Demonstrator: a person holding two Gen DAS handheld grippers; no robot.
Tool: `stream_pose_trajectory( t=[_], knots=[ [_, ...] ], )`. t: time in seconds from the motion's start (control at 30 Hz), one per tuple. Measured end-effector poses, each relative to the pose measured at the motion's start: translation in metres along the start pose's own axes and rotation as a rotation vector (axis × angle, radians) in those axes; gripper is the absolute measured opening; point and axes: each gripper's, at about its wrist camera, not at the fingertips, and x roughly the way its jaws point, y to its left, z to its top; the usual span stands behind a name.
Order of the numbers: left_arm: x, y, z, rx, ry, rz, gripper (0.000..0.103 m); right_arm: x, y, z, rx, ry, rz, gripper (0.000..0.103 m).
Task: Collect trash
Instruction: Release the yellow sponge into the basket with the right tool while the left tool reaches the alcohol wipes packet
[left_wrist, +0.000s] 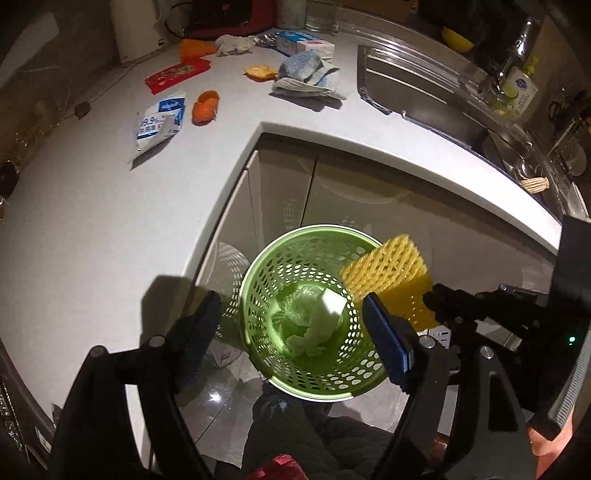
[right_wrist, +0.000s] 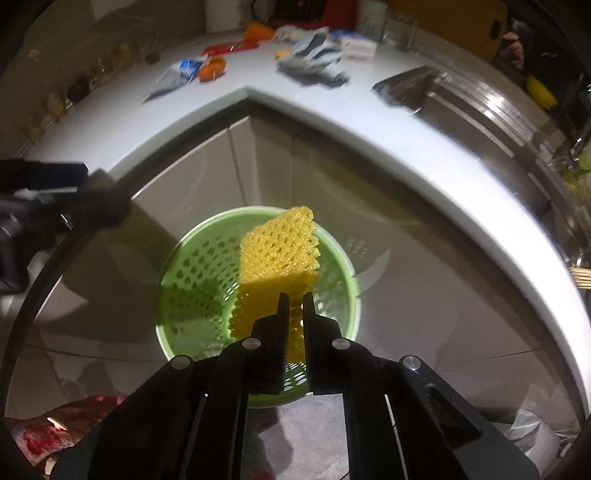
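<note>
A green perforated basket (left_wrist: 258, 273) stands on the floor in front of the corner cabinet, with crumpled pale trash (left_wrist: 314, 317) at its bottom. My left gripper (left_wrist: 291, 306) hangs open over the basket's mouth, and nothing is between its fingers. My right gripper (right_wrist: 295, 297) is shut on a yellow foam net (right_wrist: 277, 251), which sticks out past the fingertips above the basket (right_wrist: 192, 266). The left wrist view shows the net (left_wrist: 388, 269) over the basket's right rim, with the right gripper (left_wrist: 434, 295) behind it. The left gripper's fingers (right_wrist: 62, 173) show at the left edge of the right wrist view.
On the white counter (left_wrist: 92, 221) lie an orange peel (left_wrist: 205, 107), a blue-white packet (left_wrist: 159, 125), a red wrapper (left_wrist: 177, 74), a striped cloth (left_wrist: 310, 77), a tissue (left_wrist: 234, 43) and a small box (left_wrist: 306, 42). A steel sink (left_wrist: 424, 92) is at the right. A kettle (left_wrist: 135, 29) stands at the back.
</note>
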Motion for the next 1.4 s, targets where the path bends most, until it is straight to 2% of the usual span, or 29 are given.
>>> stream_pose_trajectory(
  t=[0.03,0.07,0.1,0.13,0.33,0.5,0.7,0.9,1.2,1.27,1.4],
  knots=[
    [-0.001,0.006,0.0,-0.01,-0.004,0.004,0.077,0.005,0.001,0.001,0.006,0.016,0.025,0.037],
    [-0.003,0.012,0.001,-0.023,-0.009,0.011,0.078,0.007,0.002,0.003,0.011,0.02,0.047,0.049],
    [-0.004,0.016,0.003,-0.033,-0.014,0.015,0.079,0.006,0.002,0.007,0.017,0.004,0.055,0.066],
    [-0.005,0.021,0.005,-0.041,-0.019,0.018,0.081,0.002,0.002,0.01,0.021,-0.013,0.054,0.075],
    [-0.011,0.062,0.025,-0.121,-0.059,0.045,0.083,-0.036,0.0,0.044,0.026,-0.144,0.069,0.093],
    [-0.005,0.093,0.047,-0.162,-0.077,0.066,0.083,-0.061,0.001,0.071,0.045,-0.236,0.073,0.101],
    [0.022,0.12,0.077,-0.188,-0.076,0.085,0.083,-0.069,-0.002,0.108,0.08,-0.282,0.064,0.101],
    [0.049,0.133,0.103,-0.115,-0.118,0.155,0.083,-0.057,-0.008,0.13,0.133,-0.267,0.08,0.101],
    [0.069,0.129,0.136,0.035,-0.174,0.187,0.082,-0.034,-0.003,0.152,0.153,-0.225,0.081,0.101],
    [0.074,0.129,0.139,0.054,-0.173,0.177,0.077,-0.031,-0.002,0.157,0.151,-0.217,0.078,0.101],
    [0.086,0.132,0.143,0.059,-0.143,0.139,0.057,-0.026,0.002,0.167,0.147,-0.212,0.073,0.101]
  ],
)
